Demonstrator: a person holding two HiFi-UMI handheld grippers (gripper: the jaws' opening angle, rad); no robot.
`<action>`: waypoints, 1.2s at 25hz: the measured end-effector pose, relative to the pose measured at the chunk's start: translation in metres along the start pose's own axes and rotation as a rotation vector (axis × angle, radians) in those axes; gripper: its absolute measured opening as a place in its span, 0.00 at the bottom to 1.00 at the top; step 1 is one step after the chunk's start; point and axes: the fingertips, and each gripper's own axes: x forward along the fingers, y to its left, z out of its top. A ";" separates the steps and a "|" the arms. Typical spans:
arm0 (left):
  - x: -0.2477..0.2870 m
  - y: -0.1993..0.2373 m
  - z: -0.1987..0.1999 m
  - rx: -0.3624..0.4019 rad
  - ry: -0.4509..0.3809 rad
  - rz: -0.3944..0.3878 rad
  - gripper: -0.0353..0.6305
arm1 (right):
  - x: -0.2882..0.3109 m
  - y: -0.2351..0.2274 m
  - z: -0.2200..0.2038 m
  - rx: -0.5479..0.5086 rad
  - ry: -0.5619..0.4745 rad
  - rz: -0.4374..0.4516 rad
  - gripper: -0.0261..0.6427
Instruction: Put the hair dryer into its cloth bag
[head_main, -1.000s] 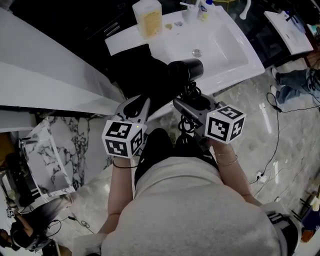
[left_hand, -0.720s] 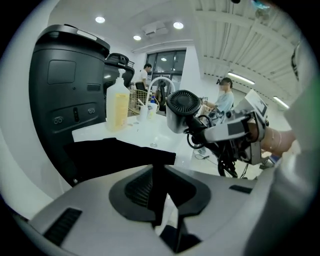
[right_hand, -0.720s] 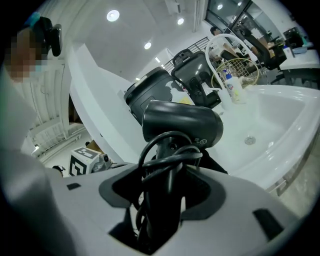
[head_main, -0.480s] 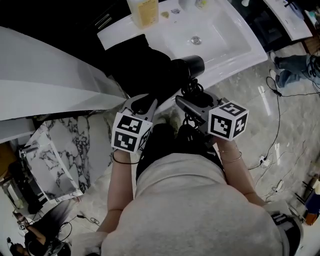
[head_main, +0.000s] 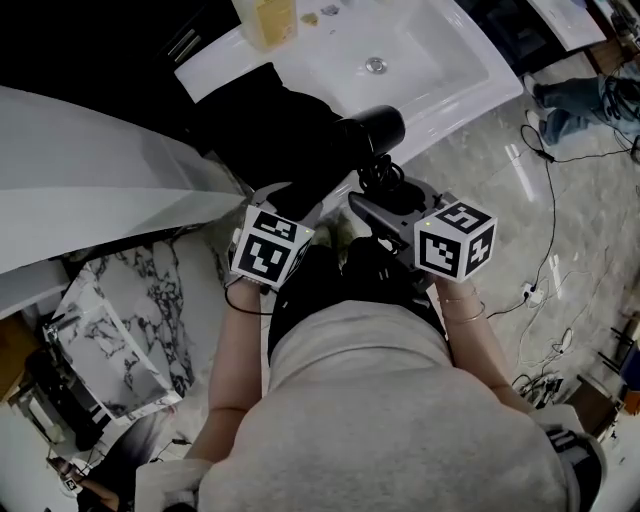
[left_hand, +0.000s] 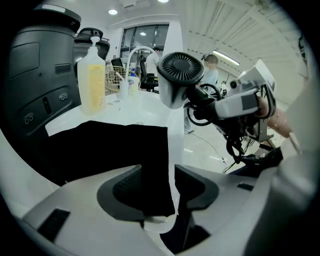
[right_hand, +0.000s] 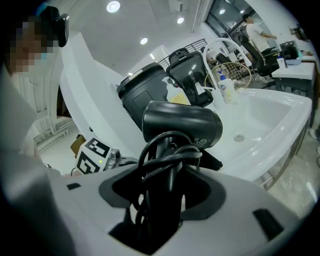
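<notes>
Right gripper view shows the right gripper (right_hand: 162, 192) clenched on the handle of the hair dryer (right_hand: 182, 125). The cord is coiled round the handle, so nothing trails. The barrel lies crosswise at 12 o'clock of the jaws. The cloth bag (head_main: 270, 125) drapes over the sink (head_main: 440, 60) edge, at 9 o'clock of the dryer. The left gripper (left_hand: 157, 187) has just been opening. Its jaws stand released with bag fabric between the pads, unpressed, probably to regrip the mouth. No brand is legible, and a small mark on the barrel is too small to read.
</notes>
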 end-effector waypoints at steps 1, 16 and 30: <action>0.003 0.000 -0.003 0.008 0.022 -0.001 0.33 | 0.000 0.000 -0.002 -0.005 0.009 -0.002 0.40; 0.032 0.011 -0.019 0.039 0.141 -0.024 0.32 | 0.001 -0.012 -0.022 0.013 0.054 -0.045 0.40; 0.031 0.010 -0.009 -0.067 0.076 -0.072 0.20 | -0.005 -0.032 -0.032 -0.040 0.115 -0.097 0.40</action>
